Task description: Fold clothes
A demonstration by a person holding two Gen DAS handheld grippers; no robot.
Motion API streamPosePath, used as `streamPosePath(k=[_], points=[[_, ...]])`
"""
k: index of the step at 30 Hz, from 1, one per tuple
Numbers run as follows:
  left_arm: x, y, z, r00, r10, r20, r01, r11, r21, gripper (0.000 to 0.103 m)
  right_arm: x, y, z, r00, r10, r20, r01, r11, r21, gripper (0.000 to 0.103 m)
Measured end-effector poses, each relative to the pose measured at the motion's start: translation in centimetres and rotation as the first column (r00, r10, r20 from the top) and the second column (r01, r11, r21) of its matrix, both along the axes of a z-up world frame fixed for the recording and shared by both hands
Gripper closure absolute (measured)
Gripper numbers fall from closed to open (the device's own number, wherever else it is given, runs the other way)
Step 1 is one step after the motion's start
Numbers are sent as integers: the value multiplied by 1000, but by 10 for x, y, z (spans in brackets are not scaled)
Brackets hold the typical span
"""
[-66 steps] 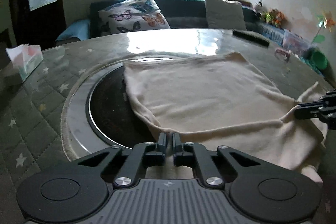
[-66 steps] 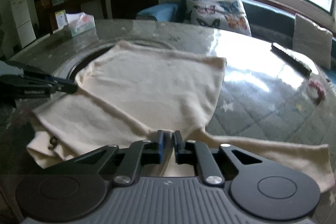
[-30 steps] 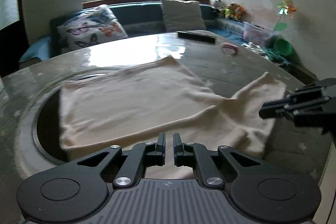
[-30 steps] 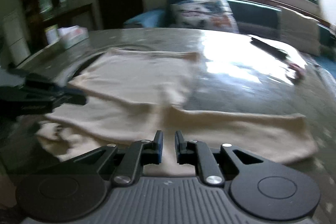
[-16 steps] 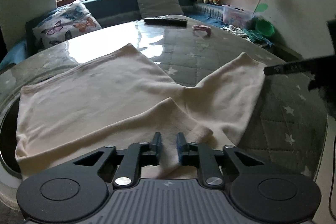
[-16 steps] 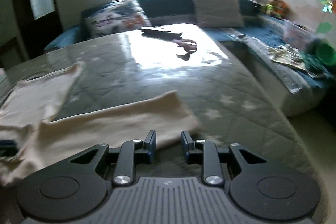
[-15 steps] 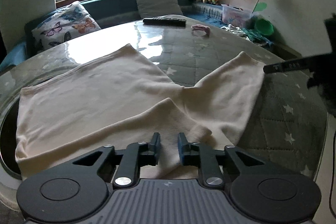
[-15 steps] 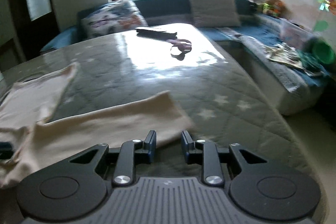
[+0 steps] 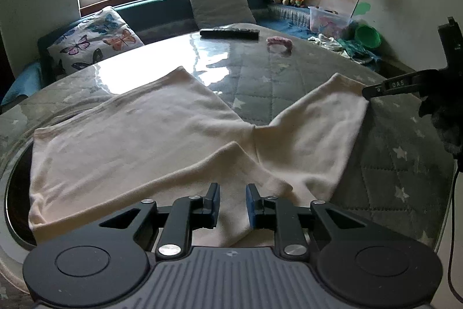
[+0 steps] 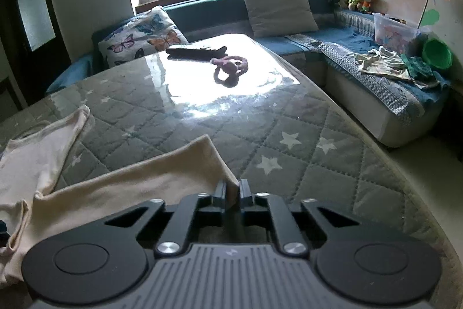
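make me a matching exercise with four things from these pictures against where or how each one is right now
Things:
1. left hand-held gripper
2. right hand-held gripper
3. black rectangular remote control
4. pink knitted ring

States:
A. lies at the far edge of the table
B. shut on the sleeve end of the cream knit sweater
C. open above the cream cloth
D. rests on the shiny tabletop beside the remote

Pairs: 1-C, 2-B, 3-A, 4-D

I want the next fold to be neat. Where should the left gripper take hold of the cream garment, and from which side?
Judging by the pose, the left gripper, open, should pinch the cream garment at the near folded hem just ahead, coming in low from the near table edge. The right gripper already pinches the sleeve end.
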State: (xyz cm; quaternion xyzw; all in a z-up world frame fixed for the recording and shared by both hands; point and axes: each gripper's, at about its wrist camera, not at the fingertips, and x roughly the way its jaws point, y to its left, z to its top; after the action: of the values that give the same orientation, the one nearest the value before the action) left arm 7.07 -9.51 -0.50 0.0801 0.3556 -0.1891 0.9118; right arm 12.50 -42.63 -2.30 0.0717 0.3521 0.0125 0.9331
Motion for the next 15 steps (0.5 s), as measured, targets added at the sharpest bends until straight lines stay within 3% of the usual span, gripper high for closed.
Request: streamPosePath(k=[8, 15], points=[[1, -9, -7, 999, -41, -2, 41, 999, 10, 82, -12, 10, 41, 995, 36, 98, -35, 999, -12, 99], [-7, 14, 2, 999, 2, 39, -1, 1000, -21, 77, -24, 57, 96, 960, 184, 210, -177, 983, -54, 99]])
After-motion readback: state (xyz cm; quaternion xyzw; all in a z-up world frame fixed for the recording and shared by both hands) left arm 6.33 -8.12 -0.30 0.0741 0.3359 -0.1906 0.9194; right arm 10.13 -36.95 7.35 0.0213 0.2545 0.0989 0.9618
